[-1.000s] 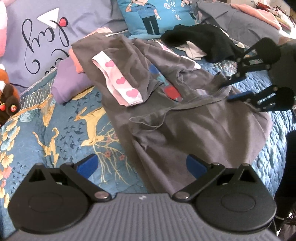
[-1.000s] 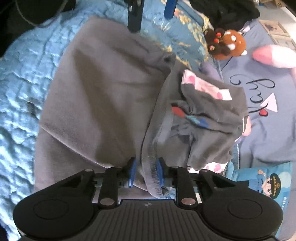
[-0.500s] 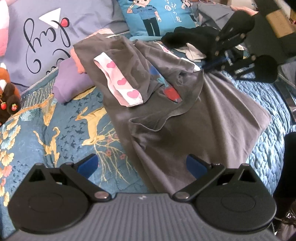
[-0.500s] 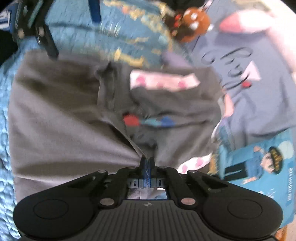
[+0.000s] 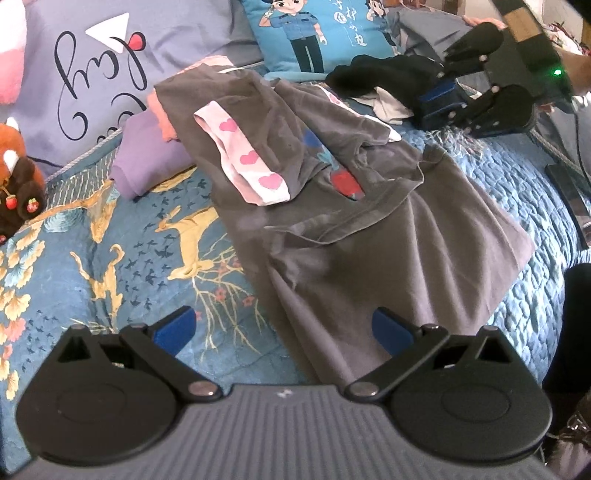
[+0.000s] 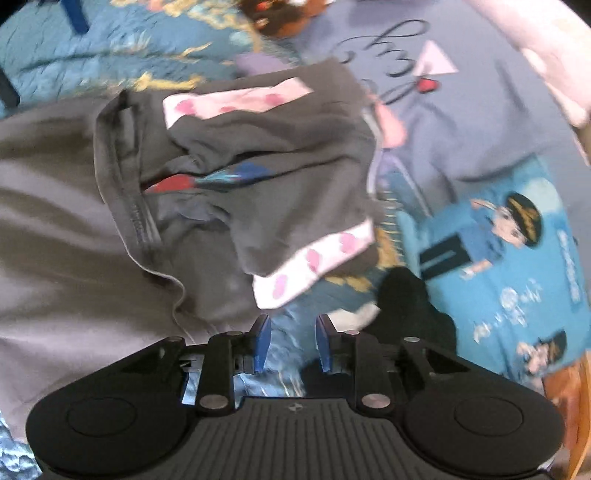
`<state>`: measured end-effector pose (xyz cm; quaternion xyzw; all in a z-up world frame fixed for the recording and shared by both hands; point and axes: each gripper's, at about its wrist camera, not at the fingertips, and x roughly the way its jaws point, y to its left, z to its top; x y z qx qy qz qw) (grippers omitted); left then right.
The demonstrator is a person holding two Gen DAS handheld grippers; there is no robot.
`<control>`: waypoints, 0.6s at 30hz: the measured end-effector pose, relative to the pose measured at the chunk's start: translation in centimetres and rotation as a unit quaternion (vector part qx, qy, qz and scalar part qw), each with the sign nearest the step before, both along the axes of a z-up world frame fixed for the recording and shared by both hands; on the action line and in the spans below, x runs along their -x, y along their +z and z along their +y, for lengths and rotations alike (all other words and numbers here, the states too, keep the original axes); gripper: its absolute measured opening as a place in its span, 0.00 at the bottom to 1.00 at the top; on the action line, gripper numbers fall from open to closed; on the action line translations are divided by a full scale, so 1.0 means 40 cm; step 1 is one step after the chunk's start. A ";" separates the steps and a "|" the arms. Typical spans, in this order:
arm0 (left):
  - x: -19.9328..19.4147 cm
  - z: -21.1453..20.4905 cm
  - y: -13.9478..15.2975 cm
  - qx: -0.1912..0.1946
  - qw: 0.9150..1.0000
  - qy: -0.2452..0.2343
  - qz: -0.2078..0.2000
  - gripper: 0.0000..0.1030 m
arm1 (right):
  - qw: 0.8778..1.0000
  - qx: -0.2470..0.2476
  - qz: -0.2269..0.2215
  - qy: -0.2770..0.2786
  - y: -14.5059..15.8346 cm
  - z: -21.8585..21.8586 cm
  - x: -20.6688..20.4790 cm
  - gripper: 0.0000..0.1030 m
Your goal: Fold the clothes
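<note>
lavender pillow (image 5: 110,48): cursive script, unreadable | blue cushion (image 5: 317,33): characters, illegible

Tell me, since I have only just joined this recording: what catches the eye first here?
A rumpled grey cotton garment with pink heart-print cuffs sprawls across the blue quilted bedspread with golden deer. Beyond it stands a bright blue cushion printed with a cartoon policeman. The right gripper hovers past the garment's far edge, jaws opening with nothing between them.

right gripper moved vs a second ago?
Yes. In the left wrist view the right gripper went up from the grey shirt toward the black garment, jaws opening, empty.
</note>
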<state>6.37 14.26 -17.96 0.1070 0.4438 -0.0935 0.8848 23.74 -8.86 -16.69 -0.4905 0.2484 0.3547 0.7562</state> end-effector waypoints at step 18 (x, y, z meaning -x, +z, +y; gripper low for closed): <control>0.041 -0.020 0.006 0.002 1.000 -0.012 -0.004 0.99 | 0.961 0.059 -0.058 0.262 -0.132 0.296 0.277 0.05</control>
